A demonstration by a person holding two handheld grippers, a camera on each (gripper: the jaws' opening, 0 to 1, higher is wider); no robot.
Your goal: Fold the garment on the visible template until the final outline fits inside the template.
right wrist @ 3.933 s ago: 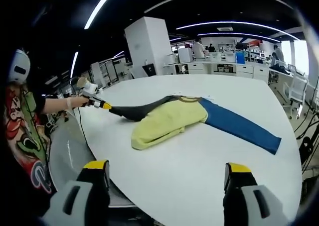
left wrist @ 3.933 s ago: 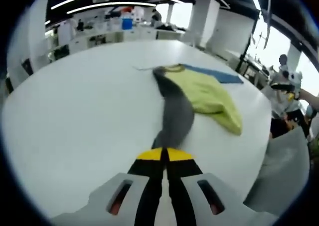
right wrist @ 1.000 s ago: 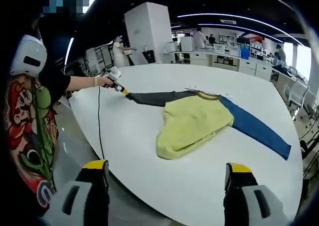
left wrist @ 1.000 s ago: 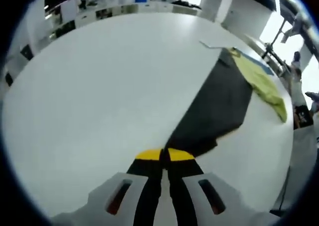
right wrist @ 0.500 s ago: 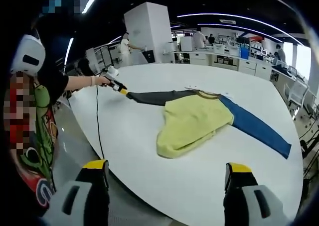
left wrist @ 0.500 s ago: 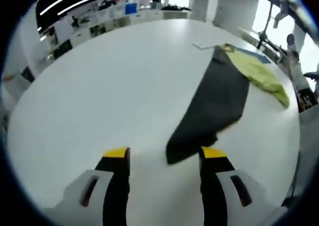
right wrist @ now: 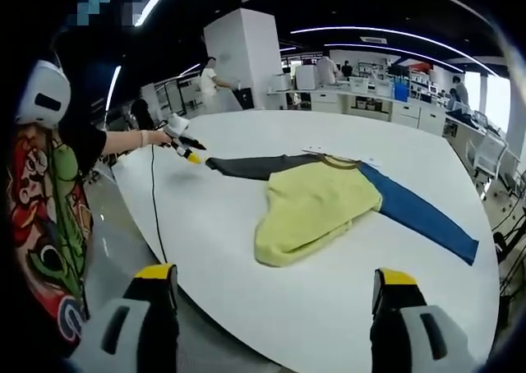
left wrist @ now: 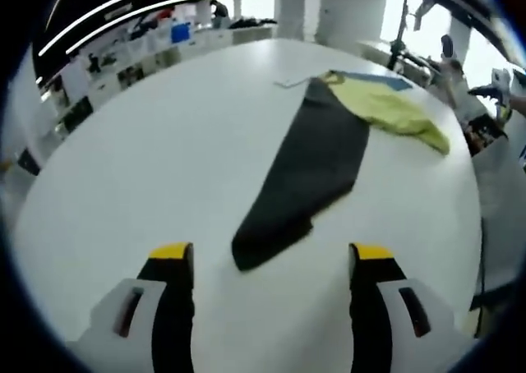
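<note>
White table [left wrist: 148,143], garment [left wrist: 308,163] beyond left claw [left wrist: 267,262]

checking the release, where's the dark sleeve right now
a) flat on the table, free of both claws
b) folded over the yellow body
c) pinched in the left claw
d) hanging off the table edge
a: the dark sleeve lies stretched out on the table, its end just ahead of the open left claw, jaws apart and holding nothing; the right claw hangs open too.

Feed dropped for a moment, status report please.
Left gripper open, clear of black sleeve. Right gripper open, off round white table. Yellow garment bunched, blue sleeve spread flat. Nothing in the way.
</note>
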